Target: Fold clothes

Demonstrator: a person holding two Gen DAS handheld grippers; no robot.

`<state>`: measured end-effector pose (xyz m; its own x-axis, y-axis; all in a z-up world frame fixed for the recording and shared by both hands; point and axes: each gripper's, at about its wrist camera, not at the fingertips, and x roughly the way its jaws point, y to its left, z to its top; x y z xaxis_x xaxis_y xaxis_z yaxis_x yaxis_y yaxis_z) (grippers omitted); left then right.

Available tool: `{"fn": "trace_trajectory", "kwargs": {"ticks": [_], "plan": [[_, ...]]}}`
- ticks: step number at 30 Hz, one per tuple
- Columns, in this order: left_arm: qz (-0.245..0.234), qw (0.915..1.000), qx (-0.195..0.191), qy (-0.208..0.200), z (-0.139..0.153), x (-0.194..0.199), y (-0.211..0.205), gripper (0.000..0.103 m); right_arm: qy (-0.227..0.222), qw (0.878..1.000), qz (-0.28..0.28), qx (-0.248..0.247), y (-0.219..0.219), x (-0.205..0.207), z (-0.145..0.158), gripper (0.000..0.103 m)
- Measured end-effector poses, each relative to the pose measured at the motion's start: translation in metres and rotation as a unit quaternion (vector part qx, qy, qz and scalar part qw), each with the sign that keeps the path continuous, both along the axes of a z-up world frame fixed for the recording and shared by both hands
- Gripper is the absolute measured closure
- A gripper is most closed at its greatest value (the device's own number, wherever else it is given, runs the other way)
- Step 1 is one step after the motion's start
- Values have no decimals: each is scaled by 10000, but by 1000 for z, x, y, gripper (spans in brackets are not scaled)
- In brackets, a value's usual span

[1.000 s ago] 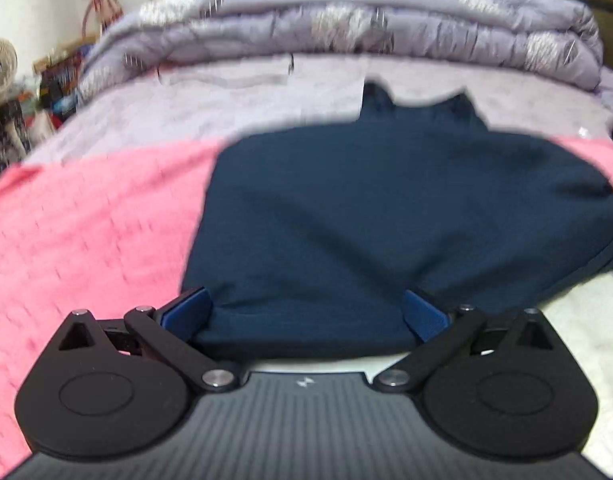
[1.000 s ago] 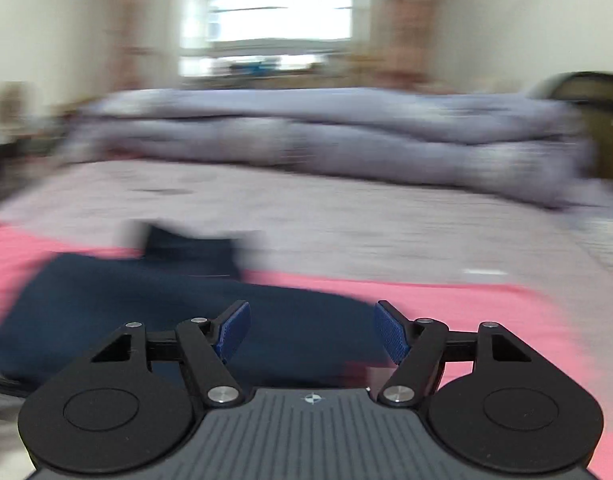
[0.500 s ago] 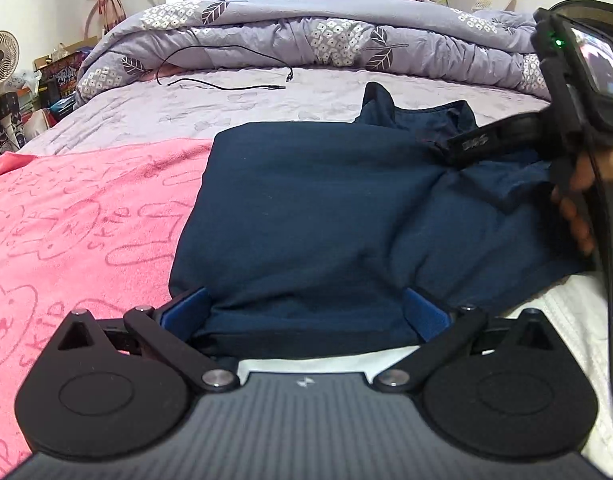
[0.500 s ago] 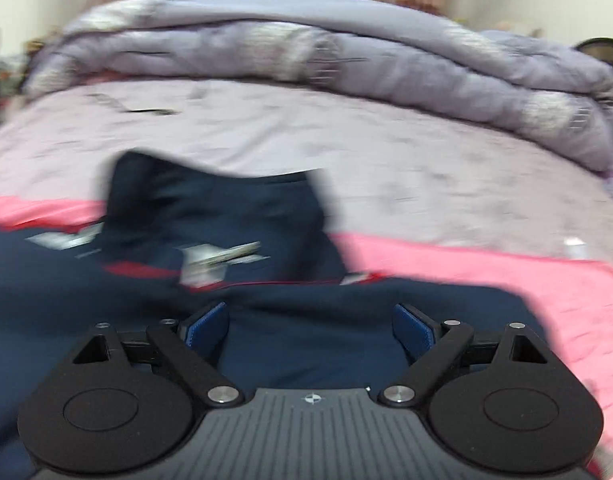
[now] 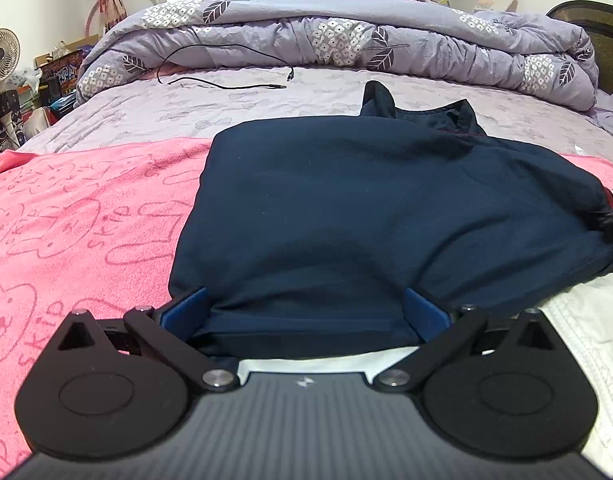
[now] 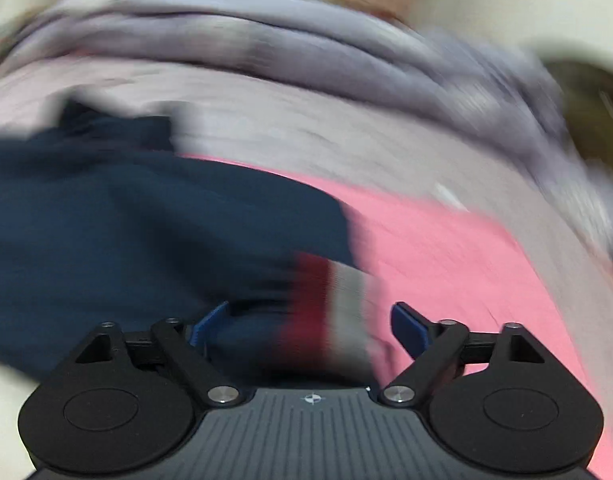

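Navy shirt (image 5: 370, 208): spread on pink towel (image 5: 78, 224) atop bed (image 5: 266, 100). Left gripper (image 5: 306, 312): fingers wide apart at shirt's near hem. Right gripper (image 6: 306, 320): fingers apart over striped cuff (image 6: 326, 304); view blurred.

Navy shirt (image 5: 346, 208); pink cartoon-print towel (image 5: 78, 224); lilac leaf-and-flower-patterned duvet (image 5: 346, 40).

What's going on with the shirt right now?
A person with a gripper in each hand is folding a navy shirt on a pink towel spread over the bed. The left gripper is open, its fingers straddling the shirt's near hem. The right gripper is also open, over the striped cuff at the shirt's right edge; that view is blurred by motion, so contact is unclear. Nothing is gripped.
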<state>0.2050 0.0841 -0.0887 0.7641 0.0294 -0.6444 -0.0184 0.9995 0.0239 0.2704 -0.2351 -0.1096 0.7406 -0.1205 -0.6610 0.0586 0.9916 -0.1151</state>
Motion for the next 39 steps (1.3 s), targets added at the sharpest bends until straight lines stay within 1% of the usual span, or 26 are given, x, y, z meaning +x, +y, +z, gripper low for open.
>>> {"fn": "trace_trajectory", "kwargs": {"ticks": [1, 2, 3, 6, 8, 9, 11, 12, 13, 14, 15, 16, 17, 19, 20, 23, 24, 26, 28, 29, 30, 32, 34, 36, 37, 39], "plan": [[-8, 10000, 12, 2, 0, 0, 0, 0, -5, 9987, -194, 480, -16, 0, 3, 8], [-8, 10000, 28, 7, 0, 0, -1, 0, -58, 9975, -294, 648, -21, -2, 8, 9], [-4, 10000, 33, 11, 0, 0, -1, 0, -173, 9982, -239, 522, -17, -7, 13, 9], [6, 10000, 29, 20, 0, 0, 0, 0, -564, 9975, 416, -8, 9, -30, 27, 10], [3, 10000, 26, 27, 0, 0, 0, 0, -713, 9928, 957, 31, 19, -46, 35, 10], [2, 10000, 30, 26, 0, 0, 0, 0, -674, 9922, 1047, -47, 27, -47, 36, 10], [0, 10000, 27, 26, 0, 0, 0, 0, -549, 9933, 993, -212, 31, -41, 28, 9], [-1, 10000, 23, 24, 0, 0, 0, 0, -419, 9948, 905, -221, 30, -36, 22, 9], [-4, 10000, 17, 23, 0, 0, 0, 0, -197, 9963, 815, -184, 28, -30, 11, 7], [-7, 10000, 12, 24, 0, 0, 0, 0, 12, 9973, 722, -135, 25, -24, 0, 2], [-8, 10000, 9, 27, 0, 0, 1, 0, -2, 9983, 576, 127, 20, -26, -3, 0], [-9, 10000, -1, 29, 0, 0, 1, 0, 76, 9982, 456, 382, 14, -24, 0, 0], [-14, 10000, 0, 50, 1, 0, 1, 0, 150, 9974, 340, 625, 9, -22, 3, 4], [-24, 9999, 54, 124, 4, -1, 3, 0, 121, 9974, 261, 668, 5, -33, 14, 5], [-20, 9998, 159, 148, 7, -5, 4, 0, 77, 9976, 314, 616, 3, -40, 18, 5], [30, 9985, 535, 122, 17, -28, 9, 0, -68, 9978, 521, 393, 0, -57, 29, 5], [87, 9980, 614, 101, 21, -38, 12, 0, -114, 9972, 620, 399, 2, -63, 34, 5], [160, 9981, 595, 72, 27, -57, 19, 0, -204, 9947, 894, 464, 6, -68, 46, 5], [129, 9989, 457, 42, 33, -74, 21, 0, -277, 9899, 1255, 604, 22, -94, 52, 5], [91, 9991, 406, 50, 35, -82, 19, 0, -227, 9877, 1431, 586, 32, -106, 52, 5], [26, 9989, 447, 110, 35, -90, 15, 0, -177, 9852, 1607, 567, 42, -118, 51, 5], [-140, 9973, 653, 297, 30, -104, 2, 0, -72, 9793, 1952, 521, 61, -142, 50, 5], [-305, 9947, 858, 485, 25, -119, -11, 0, 201, 9762, 2151, 214, 77, -161, 35, 5], [-321, 9927, 1076, 438, 22, -140, -17, 0, 156, 9785, 2050, 161, 77, -185, 27, 4], [-301, 9925, 1095, 444, 22, -149, -17, 0, 218, 9800, 1951, 317, 71, -193, 28, 4], [-240, 9935, 979, 534, 24, -165, -12, 0, 429, 9802, 1795, 719, 53, -208, 31, 2]]}}
